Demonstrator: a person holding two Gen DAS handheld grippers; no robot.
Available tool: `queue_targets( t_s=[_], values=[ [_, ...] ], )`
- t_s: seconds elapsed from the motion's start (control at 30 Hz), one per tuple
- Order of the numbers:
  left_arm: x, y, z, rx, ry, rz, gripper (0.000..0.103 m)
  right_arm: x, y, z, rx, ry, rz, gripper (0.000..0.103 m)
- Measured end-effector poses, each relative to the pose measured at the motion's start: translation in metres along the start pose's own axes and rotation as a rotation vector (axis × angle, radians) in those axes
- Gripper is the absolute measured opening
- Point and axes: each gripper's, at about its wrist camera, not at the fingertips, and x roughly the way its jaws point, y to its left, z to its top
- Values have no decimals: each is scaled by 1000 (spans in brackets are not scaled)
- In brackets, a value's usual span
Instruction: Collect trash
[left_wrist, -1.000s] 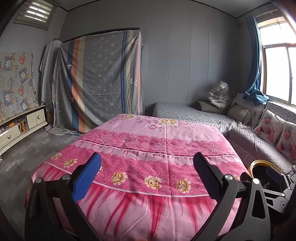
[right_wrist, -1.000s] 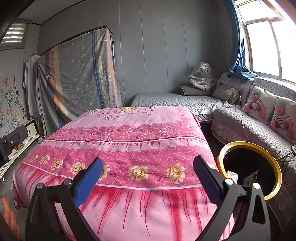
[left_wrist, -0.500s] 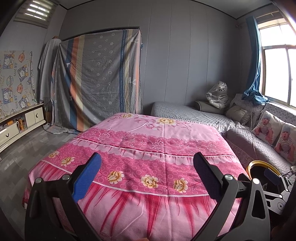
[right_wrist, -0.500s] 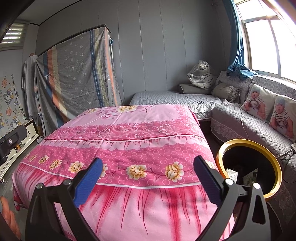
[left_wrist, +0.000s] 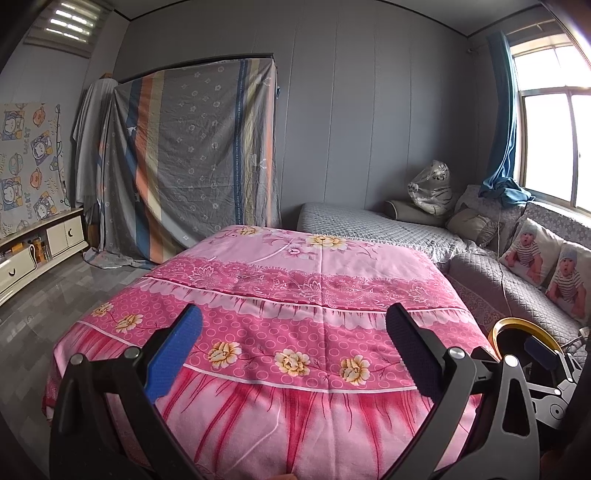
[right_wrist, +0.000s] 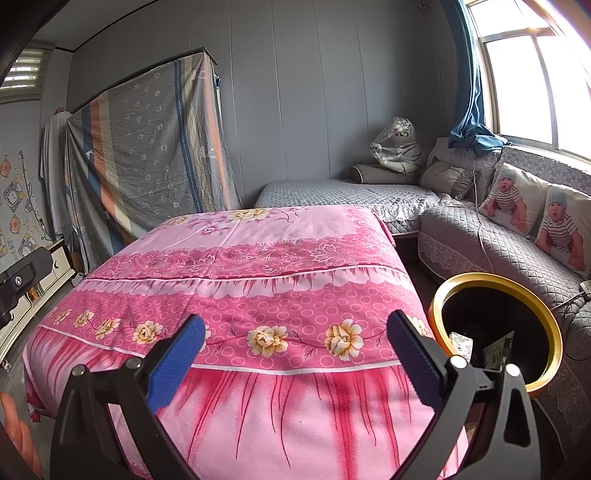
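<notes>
Trash sits already inside the bin (right_wrist: 496, 325), a dark bucket with gold rim, just right of the right tool (right_wrist: 295, 338): a few paper scraps (right_wrist: 498, 350) at the bottom. Compared with one second earlier, both views pulled back a little and rose; more of the bed (right_wrist: 240, 295) and of the floor now visible. No trash seen on the pink cover ahead of either tool. Left tool (left_wrist: 293, 332) released, jaws wide, nothing between. Right tool the same, released and empty. Probably the end of one drop, or the search for a next piece; nothing left in sight. Grey sofa (right_wrist: 517, 258) beyond the bin.
</notes>
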Motion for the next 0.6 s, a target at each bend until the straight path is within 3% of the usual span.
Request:
queue_targets(
  t_s=[0.6],
  values=[
    [3, -1, 0, 0, 14, -17, 95, 2, 0, -2, 1, 7, -1, 95]
  ],
)
